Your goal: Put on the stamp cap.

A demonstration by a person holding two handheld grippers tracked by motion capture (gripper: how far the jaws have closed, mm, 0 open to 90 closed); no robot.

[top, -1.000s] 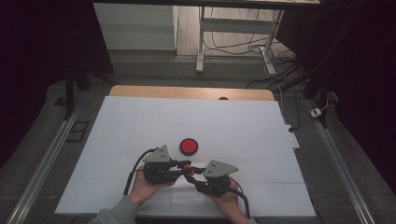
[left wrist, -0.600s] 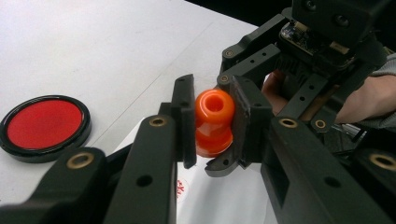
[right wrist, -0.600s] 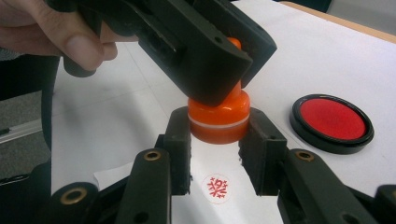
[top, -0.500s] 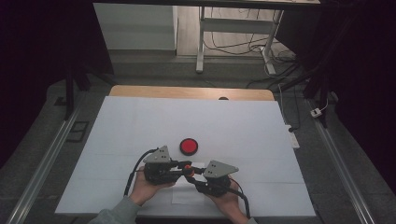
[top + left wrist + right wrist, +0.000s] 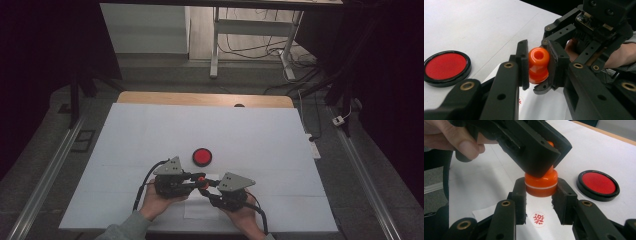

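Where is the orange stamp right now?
The orange stamp is near the table's front edge, clamped between both hand-held grippers above a white paper bearing a red imprint, with the round red ink pad just behind it.

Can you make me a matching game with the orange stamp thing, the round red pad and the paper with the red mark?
Things:
1. small orange plastic stamp
2. round red ink pad in a black rim
3. white paper sheet with a red stamped mark

Places:
A. flat under the two grippers
B. alone on the white table, untouched
C. squeezed by both grippers

Pairs: 1-C, 2-B, 3-A
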